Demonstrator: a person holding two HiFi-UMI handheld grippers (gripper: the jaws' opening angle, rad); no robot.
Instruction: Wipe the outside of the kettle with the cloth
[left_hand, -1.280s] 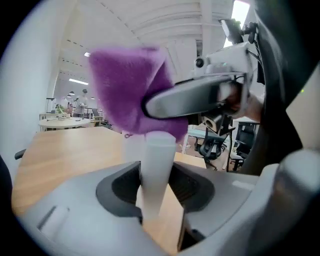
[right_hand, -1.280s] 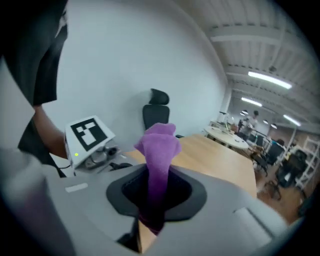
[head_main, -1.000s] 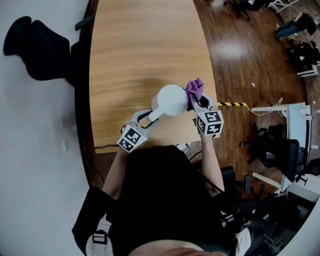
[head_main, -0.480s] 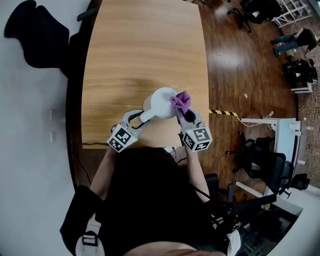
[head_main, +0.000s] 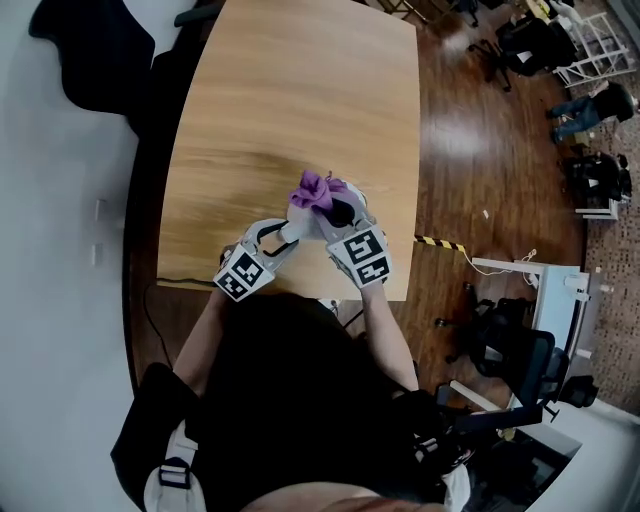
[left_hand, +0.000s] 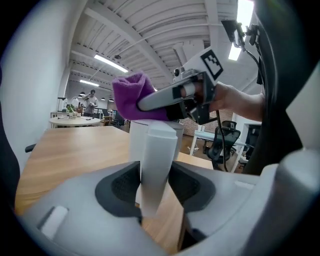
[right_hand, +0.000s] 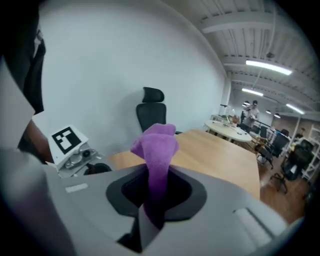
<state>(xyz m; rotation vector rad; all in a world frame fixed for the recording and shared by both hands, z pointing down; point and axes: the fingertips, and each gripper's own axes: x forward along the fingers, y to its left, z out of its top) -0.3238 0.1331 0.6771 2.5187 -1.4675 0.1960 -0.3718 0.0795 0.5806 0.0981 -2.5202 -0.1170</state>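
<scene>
Kettle (left_hand: 160, 145): white, stood on the wooden table (head_main: 270, 100) close to the person's edge; what it held could not be seen
Kettle top: covered by the purple cloth (head_main: 318, 190) in the head view
Left gripper (left_hand: 156, 185): jaws clamped on the kettle's upright handle, a dark pad on each side
Right gripper (right_hand: 157, 192): jaws pinched the cloth, its bunched end sticking out past the tips
Cloth position: held over the top of the kettle's body
Black office chair (right_hand: 151, 112): stood beyond the table's far side
</scene>
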